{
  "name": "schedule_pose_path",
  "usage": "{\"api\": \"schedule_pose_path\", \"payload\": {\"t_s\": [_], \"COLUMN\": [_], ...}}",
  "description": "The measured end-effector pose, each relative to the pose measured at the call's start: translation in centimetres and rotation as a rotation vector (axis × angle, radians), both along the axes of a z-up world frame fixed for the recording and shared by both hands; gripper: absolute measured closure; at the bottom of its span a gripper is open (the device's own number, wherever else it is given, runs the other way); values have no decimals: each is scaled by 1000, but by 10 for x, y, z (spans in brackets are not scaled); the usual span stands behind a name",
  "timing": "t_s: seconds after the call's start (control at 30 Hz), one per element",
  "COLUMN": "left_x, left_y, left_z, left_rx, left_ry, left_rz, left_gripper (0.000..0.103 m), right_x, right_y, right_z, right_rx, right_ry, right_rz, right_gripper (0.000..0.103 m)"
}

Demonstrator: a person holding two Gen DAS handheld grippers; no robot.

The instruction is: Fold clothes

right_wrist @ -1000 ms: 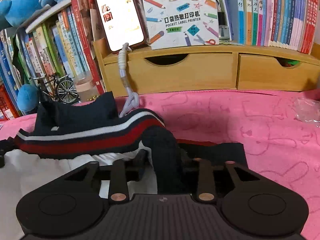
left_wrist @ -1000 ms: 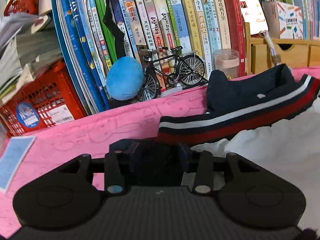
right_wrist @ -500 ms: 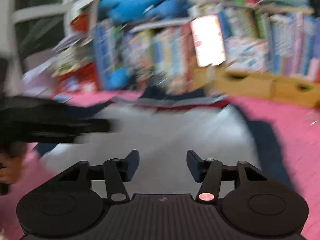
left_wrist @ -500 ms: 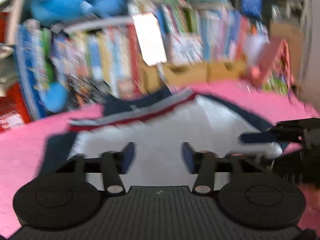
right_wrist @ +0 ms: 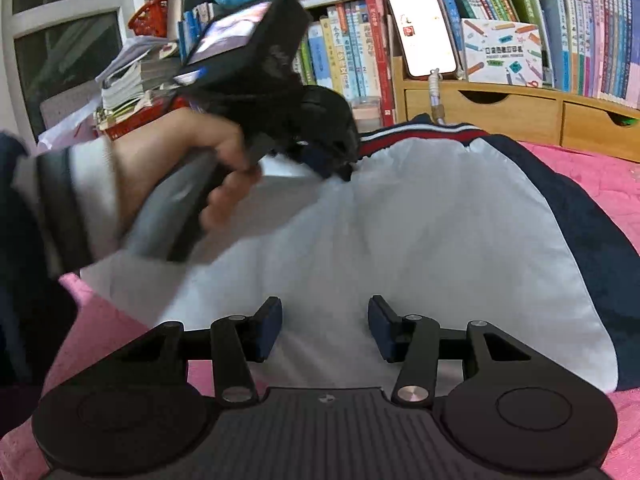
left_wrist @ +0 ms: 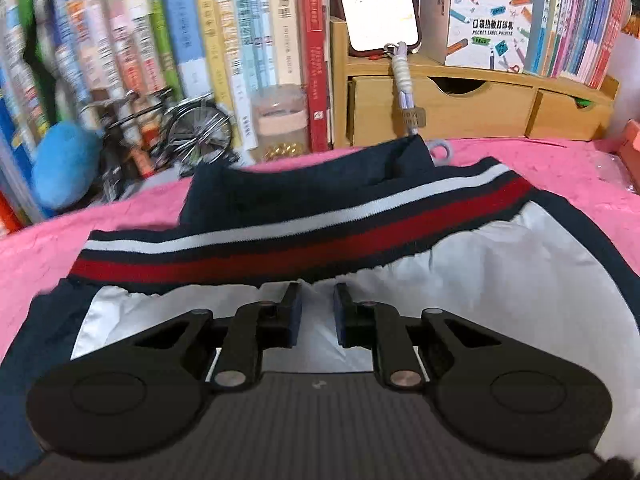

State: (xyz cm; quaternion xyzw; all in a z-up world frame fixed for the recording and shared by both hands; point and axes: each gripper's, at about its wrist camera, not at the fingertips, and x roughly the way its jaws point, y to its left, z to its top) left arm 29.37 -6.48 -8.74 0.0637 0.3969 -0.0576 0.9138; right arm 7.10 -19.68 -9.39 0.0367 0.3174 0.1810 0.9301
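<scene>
A white and navy jacket point(left_wrist: 500, 280) with a navy, white and red striped hem band point(left_wrist: 304, 240) lies spread on the pink cloth point(left_wrist: 48, 240). My left gripper point(left_wrist: 318, 310) is open with a narrow gap, just above the white panel right below the striped band. It also shows in the right wrist view point(right_wrist: 332, 156), held by a hand at the band's edge. My right gripper point(right_wrist: 325, 328) is open and empty over the near edge of the white panel point(right_wrist: 400, 232).
Behind the jacket stand rows of books point(left_wrist: 200, 40), a small model bicycle point(left_wrist: 188, 128), a blue plush ball point(left_wrist: 66, 168), a jar point(left_wrist: 280, 120), a wooden drawer unit point(left_wrist: 460, 108) with a phone point(left_wrist: 376, 4) and a printer box point(left_wrist: 484, 36).
Both grippers let go of the navy sleeves and opened. They pulled back, then the left gripper came forward to the striped band. The jacket now lies with its white panel up.
</scene>
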Motion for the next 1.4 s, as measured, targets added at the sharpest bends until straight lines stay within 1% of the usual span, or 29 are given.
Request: {"api": "schedule_pose_path", "payload": {"t_s": [0.03, 0.07, 0.1, 0.13, 0.17, 0.2, 0.27, 0.33, 0.4, 0.43, 0.5, 0.53, 0.6, 0.63, 0.67, 0.7, 0.73, 0.77, 0.8, 0.83, 0.87, 0.97, 1.03, 1.13, 1.2, 1.23, 1.3, 1.37, 1.4], "left_x": [-1, -6, -12, -18, -33, -50, -83, -117, -148, -158, -179, -189, -207, -213, -219, -224, -230, -235, -239, -244, -247, -248, -239, -217, -204, -200, -200, -199, -201], "left_y": [-2, -1, -1, 0, 9, 19, 38, 58, 90, 106, 141, 156, 184, 188, 192, 195, 187, 175, 160, 144, 126, 69, 35, 4, -3, -6, 0, 3, 5], "left_z": [1, 3, 5, 7, 9, 12, 17, 23, 20, 18, 13, 12, 10, 13, 16, 19, 26, 36, 46, 56, 64, 76, 71, 54, 37, 28, 26, 26, 25], "left_rx": [11, 17, 23, 29, 36, 42, 55, 68, 122, 161, 233, 233, 226, 211, 194, 178, 166, 141, 109, 83, 63, 21, 10, 26, 49, 50, 19, 4, -1], "left_ry": [6, 7, 8, 9, -9, -30, -71, -112, -132, -127, -112, -120, -139, -146, -152, -158, -190, -230, -266, -294, -313, -333, -313, -238, -180, -169, -157, -151, -149], "left_rz": [6, 12, 18, 24, 23, 21, 18, 14, 68, 103, 169, 195, 245, 273, 301, 330, 333, 306, 266, 230, 193, 84, 45, 59, 72, 70, 75, 75, 75], "left_gripper": [85, 81, 68, 59, 39, 25, 23, 18, 16, 16, 15, 14, 1, 1, 3, 10, 11, 11, 10, 8, 1, 0, 0, 0, 0, 0, 0, 0, 0], "right_x": [1, 1, 1, 2, 5, 8, 12, 13, 14, 13, 6, 0, -11, -17, -25, -33, -41, -48, -55, -61, -66, -68, -68, -69, -70, -69, -63, -56, -50], "right_y": [0, 0, 0, 1, 1, 1, -1, -5, -11, -17, -35, -48, -79, -96, -113, -128, -136, -141, -145, -145, -145, -147, -148, -150, -152, -152, -151, -149, -149], "right_z": [0, 0, 0, 1, 1, 1, 1, 1, 2, 2, 4, 5, 7, 8, 10, 11, 13, 15, 17, 19, 19, 17, 14, 11, 8, 8, 7, 6, 6], "right_rx": [2, 4, 5, 8, 13, 18, 39, 67, 97, 106, 75, 32, -17, -11, 42, 98, 151, 178, 198, 202, 211, 238, 253, 271, 282, 285, 285, 286, 292], "right_ry": [1, 2, 3, 4, 6, 7, 12, 16, 17, 17, 8, -3, -5, 2, 13, 24, 31, 33, 31, 21, 14, 31, 51, 64, 69, 70, 73, 76, 80], "right_rz": [-3, -6, -4, -3, -3, -3, -3, -4, -19, -35, -107, -174, -293, -338, -357, -374, -390, -411, -431, -442, -443, -452, -458, -454, -442, -436, -421, -405, -397], "right_gripper": [54, 53, 53, 52, 52, 51, 49, 46, 39, 38, 38, 36, 34, 36, 39, 38, 34, 21, 15, 13, 13, 10, 10, 9, 8, 7, 4, 0, 0]}}
